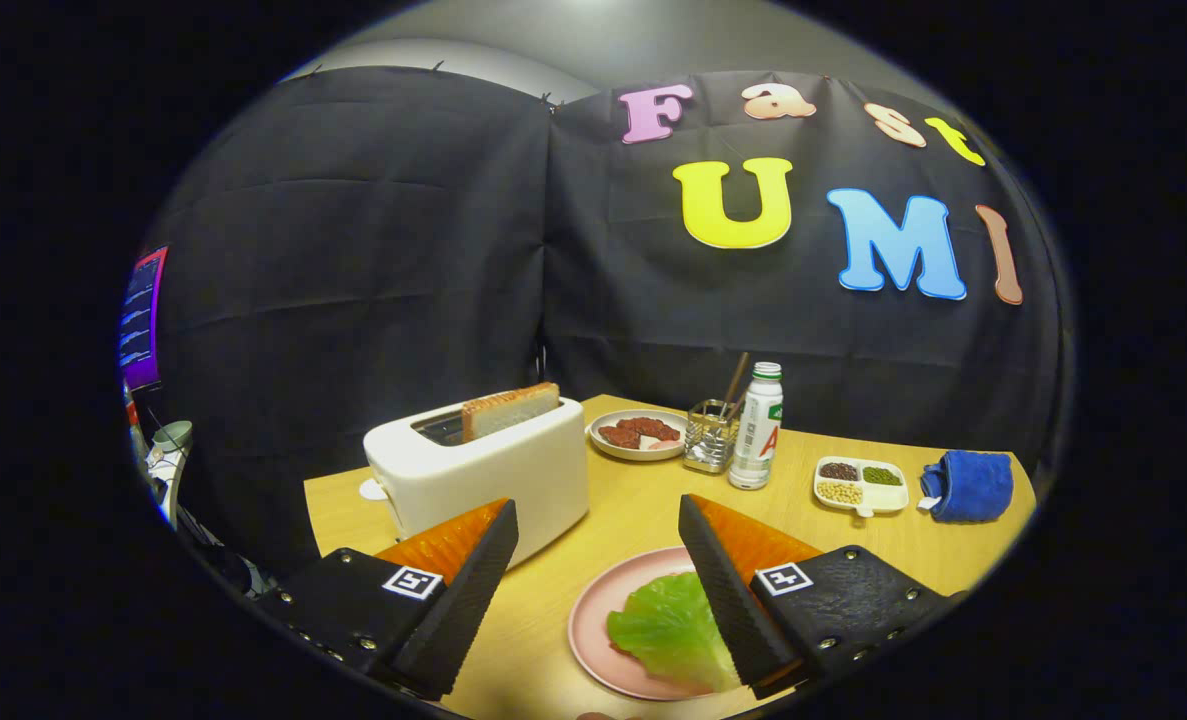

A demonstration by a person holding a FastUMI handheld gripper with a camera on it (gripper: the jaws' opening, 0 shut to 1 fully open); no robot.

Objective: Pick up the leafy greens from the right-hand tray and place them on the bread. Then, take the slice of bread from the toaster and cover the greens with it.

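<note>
Bright even overhead light, sharp, edges fisheye-warped.

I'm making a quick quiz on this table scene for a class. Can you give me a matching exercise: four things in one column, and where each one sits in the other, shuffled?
Things:
1. bread slice
2. leafy green
3. blue cloth
4. white bottle

Places:
A. on the pink plate, between the open tool's fingers
B. standing in the white toaster
C. beside the glass holder with sticks
D. at the far end of the table, next to the divided dish

Pairs: 1-B, 2-A, 3-D, 4-C
</note>
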